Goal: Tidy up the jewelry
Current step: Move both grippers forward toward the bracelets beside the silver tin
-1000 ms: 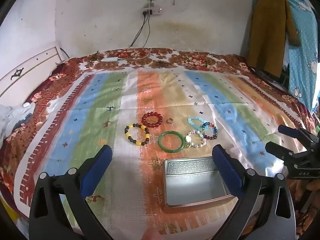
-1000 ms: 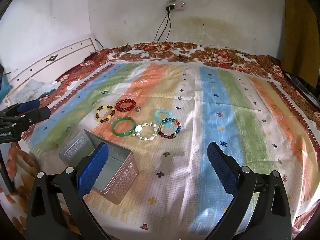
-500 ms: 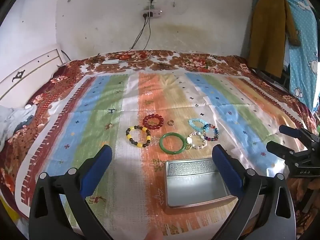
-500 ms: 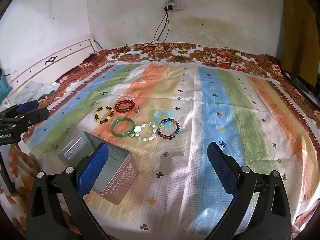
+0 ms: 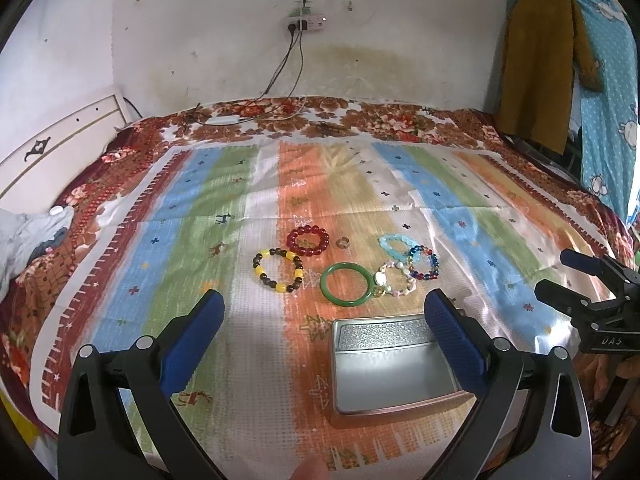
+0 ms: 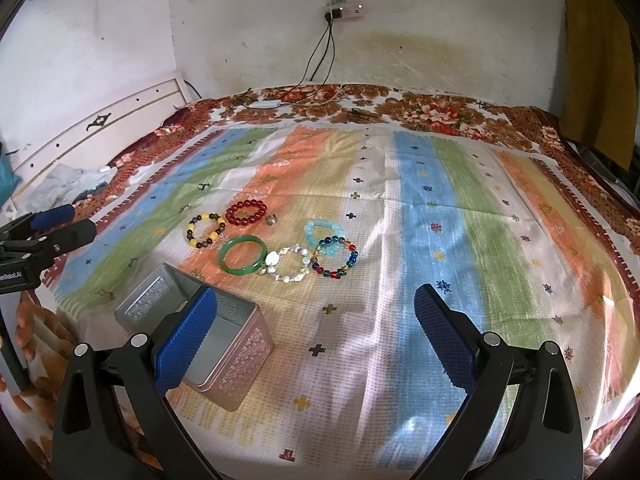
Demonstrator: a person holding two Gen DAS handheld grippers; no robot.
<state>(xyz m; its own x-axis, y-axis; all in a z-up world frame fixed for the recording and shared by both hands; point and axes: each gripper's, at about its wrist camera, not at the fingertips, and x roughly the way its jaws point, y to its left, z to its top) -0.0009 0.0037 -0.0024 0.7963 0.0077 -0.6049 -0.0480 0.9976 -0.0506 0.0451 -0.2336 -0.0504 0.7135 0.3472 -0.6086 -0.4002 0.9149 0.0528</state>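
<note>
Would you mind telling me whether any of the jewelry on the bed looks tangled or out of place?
Mostly tidy, but the light blue bracelet overlaps the multicolored bead bracelet, so lifting one may drag the other. The tin is empty.

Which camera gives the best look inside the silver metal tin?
The left wrist view: the rectangular silver metal tin sits almost centred and its bare floor shows. In the right wrist view the tin sits off left, its inside partly hidden behind a blue finger.

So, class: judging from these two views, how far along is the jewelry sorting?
Nothing is sorted: the metal tin sits empty. Both the left gripper and right gripper are open, holding nothing. Left: the green bangle, the beaded bracelets and a small ring, all on the bedspread.
</note>
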